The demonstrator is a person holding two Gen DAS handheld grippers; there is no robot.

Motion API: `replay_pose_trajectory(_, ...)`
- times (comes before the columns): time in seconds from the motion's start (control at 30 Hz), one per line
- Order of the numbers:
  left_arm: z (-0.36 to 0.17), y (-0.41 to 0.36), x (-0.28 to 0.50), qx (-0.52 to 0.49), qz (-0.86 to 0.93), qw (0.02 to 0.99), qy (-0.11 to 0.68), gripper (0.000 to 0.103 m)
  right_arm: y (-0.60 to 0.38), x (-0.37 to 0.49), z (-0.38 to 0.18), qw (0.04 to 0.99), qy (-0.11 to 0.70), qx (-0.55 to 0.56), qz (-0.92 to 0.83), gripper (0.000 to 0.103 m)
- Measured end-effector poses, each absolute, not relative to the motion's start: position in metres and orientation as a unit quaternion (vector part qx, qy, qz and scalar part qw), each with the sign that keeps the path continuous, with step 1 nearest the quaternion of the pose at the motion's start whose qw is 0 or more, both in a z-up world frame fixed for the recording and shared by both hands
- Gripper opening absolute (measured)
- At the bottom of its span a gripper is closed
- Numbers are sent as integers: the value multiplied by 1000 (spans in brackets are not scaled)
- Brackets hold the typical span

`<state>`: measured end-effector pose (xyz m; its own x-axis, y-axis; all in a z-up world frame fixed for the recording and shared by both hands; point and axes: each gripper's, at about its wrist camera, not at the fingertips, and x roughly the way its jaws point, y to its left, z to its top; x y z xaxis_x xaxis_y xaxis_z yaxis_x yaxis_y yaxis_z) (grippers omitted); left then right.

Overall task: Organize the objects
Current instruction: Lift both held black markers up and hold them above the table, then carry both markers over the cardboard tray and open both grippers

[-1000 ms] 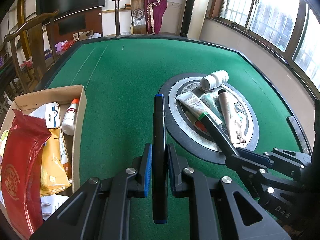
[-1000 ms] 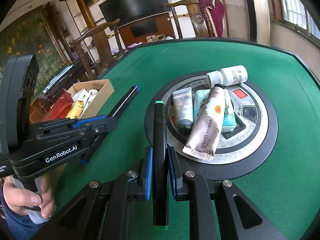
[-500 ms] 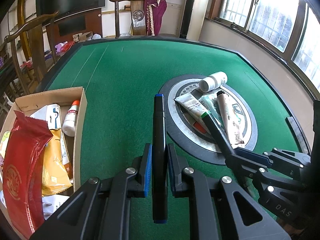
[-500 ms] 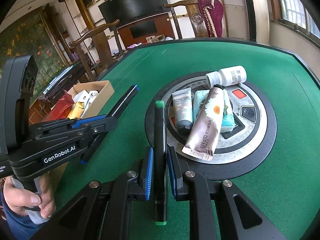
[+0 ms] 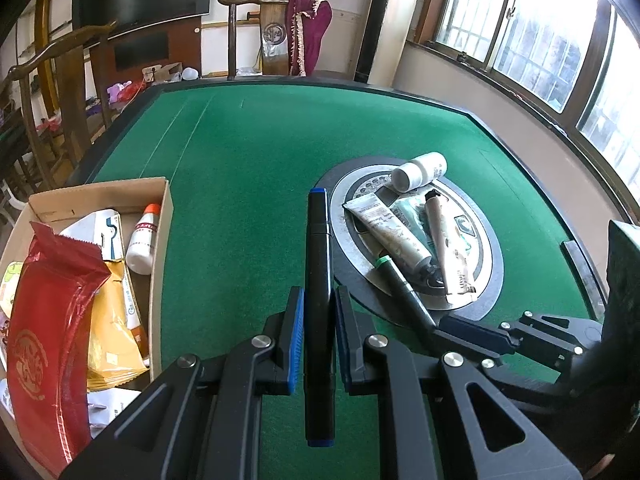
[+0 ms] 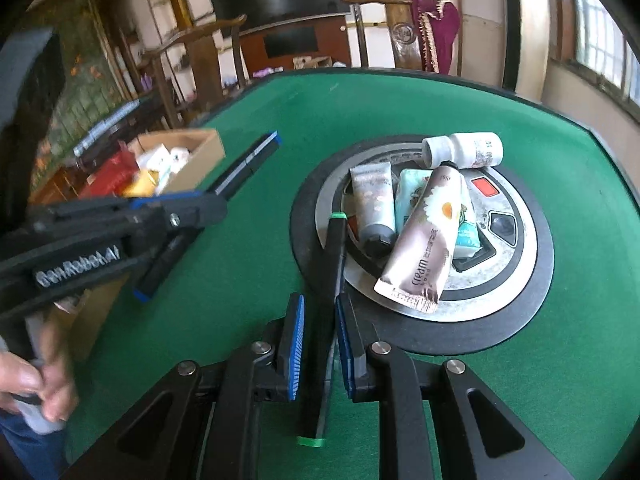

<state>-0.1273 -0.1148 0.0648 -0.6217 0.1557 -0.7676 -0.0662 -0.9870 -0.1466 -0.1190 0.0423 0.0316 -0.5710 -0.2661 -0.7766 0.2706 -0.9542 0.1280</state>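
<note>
Two markers in hand, one per gripper, both held above the green worktop [image 5: 248,152].

Left gripper [image 5: 318,340] pinches the blue marker [image 5: 318,280] near its middle, pads flat on the barrel, long axis running out ahead of the fingers. Right gripper [image 6: 320,344] pinches the green marker [image 6: 330,280] the same way, though this one sits a little tilted in the jaws, its green cap leaning toward the round tray [image 6: 520,292].

Handling, as I judge it: light, rigid plastic barrels, smooth, likely to pivot or slide if held off-centre. A mid-barrel grip looks right; nothing fragile here. The tilted green one could swing on release.

The box [image 5: 160,240] at the left edge already holds packets and a small bottle. On the tray lie three tubes [image 6: 424,240] and a white bottle [image 6: 464,150]: the tubes soft and squashable, best taken across the flat body; the bottle hard and prone to roll.
</note>
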Motion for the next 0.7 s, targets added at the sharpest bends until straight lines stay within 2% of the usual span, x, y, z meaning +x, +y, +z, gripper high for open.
replay_pose_trajectory(0.07,64,-115,-128,-432,898,61,-52,14,42,-122,25,148,6,447,-882,19)
replay_pose_trajectory(0.33,63,-114,-129,-434,897,61,-51,14,23,-115,22,128,106,431,-887,16)
replay_pose_trajectory(0.7,78,-125,-121,-412,907,59,-66,14,41,-109,53,170,-13,403,-899,16)
